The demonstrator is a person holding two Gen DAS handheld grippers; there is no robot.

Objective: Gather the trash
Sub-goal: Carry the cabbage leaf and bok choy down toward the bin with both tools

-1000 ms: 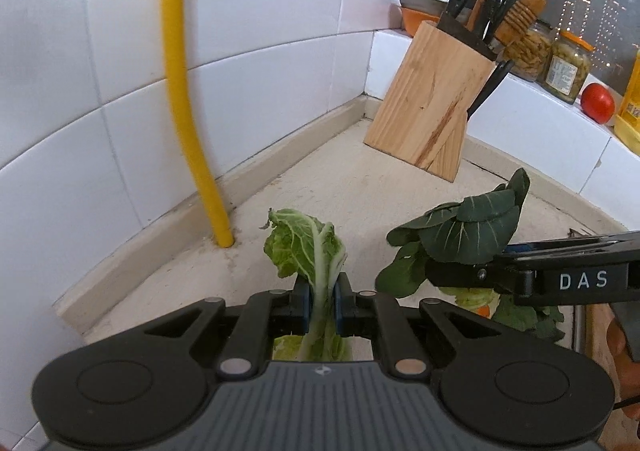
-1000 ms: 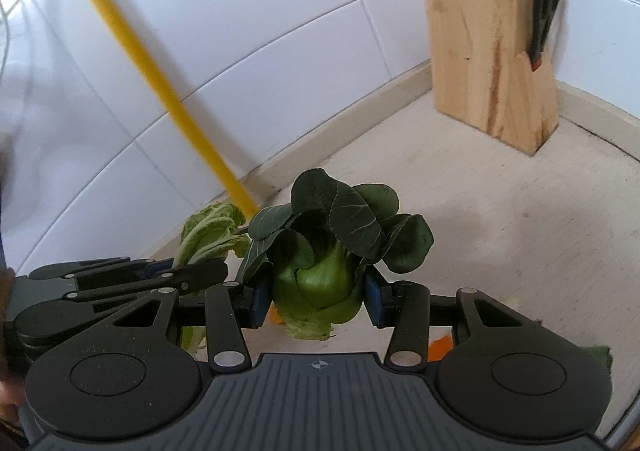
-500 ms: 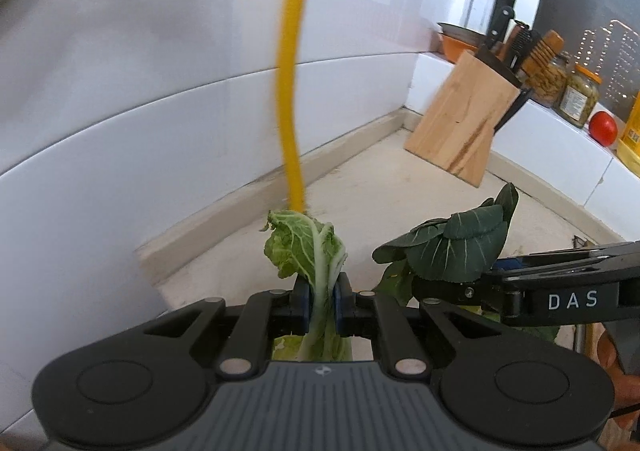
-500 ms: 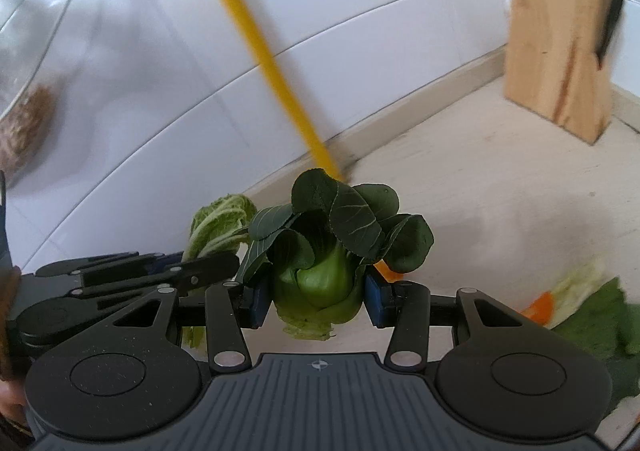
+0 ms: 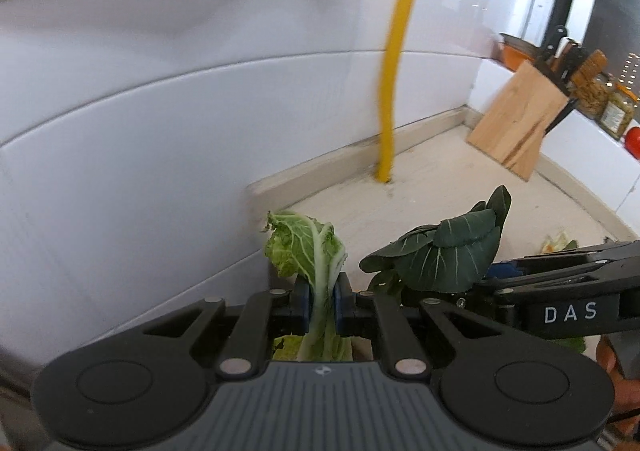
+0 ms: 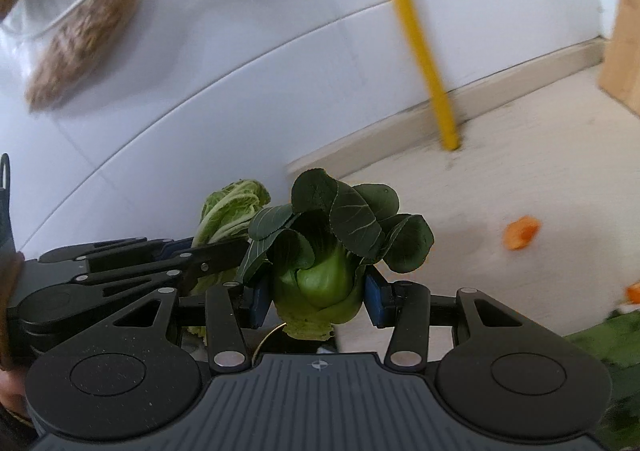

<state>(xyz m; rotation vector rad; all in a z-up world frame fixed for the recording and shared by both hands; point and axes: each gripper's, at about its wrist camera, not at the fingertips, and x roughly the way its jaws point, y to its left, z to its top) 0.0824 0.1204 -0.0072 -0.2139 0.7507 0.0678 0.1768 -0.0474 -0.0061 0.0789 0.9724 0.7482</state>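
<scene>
White tiled wall backs the counter [image 5: 460,187], with a yellow pipe [image 5: 394,71] rising from it. Nearer than that pipe, the left gripper [image 5: 319,301] clamps a cabbage leaf [image 5: 310,247] upright. Just beside it, on the side away from the wall, the right gripper [image 6: 316,297] clamps a bok choy [image 6: 320,275], stem down; no bin is visible.

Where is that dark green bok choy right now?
The bok choy is clamped in the right gripper, beside the cabbage leaf in the left gripper.

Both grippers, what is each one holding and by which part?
Left gripper pinches a cabbage leaf by its pale stalk. Right gripper clamps a bok choy by its bulbous base.
</scene>
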